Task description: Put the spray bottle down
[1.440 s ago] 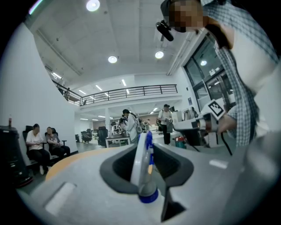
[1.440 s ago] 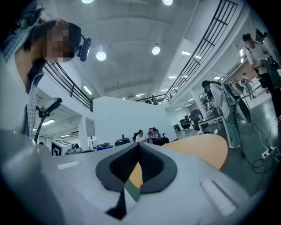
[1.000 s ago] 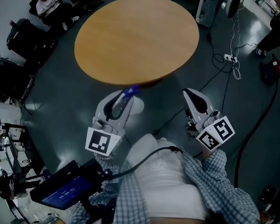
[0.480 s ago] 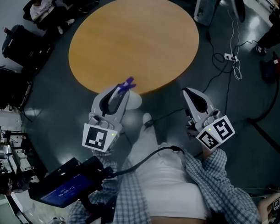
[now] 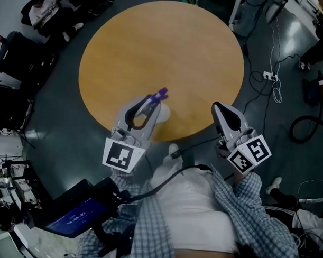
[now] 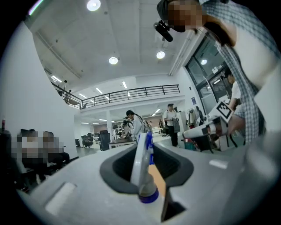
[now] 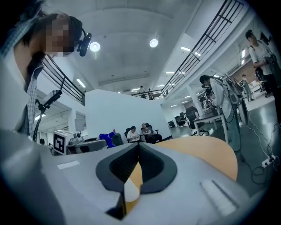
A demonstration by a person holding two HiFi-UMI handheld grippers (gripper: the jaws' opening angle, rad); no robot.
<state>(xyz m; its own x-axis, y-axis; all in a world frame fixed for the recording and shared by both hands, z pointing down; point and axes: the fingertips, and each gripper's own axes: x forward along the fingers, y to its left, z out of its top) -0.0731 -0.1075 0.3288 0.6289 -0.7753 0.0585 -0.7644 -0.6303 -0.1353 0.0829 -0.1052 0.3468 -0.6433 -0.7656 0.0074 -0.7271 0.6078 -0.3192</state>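
A dark device's blue screen (image 5: 76,215) at 8 o'clock shows unreadable digits. The left gripper (image 5: 147,106) clamps a white plastic spray bottle (image 5: 163,114) with blue nozzle over the round wooden table's (image 5: 164,46) 6 o'clock edge. The right gripper (image 5: 217,106), jaws together, empty, sits at 4 o'clock.

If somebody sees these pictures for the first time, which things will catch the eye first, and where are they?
The large round wooden table fills the upper middle of the head view. At its near edge the left gripper holds a white spray bottle with a blue-purple nozzle between its fingers. The right gripper, shut and empty, is further right, at the table's near right edge.
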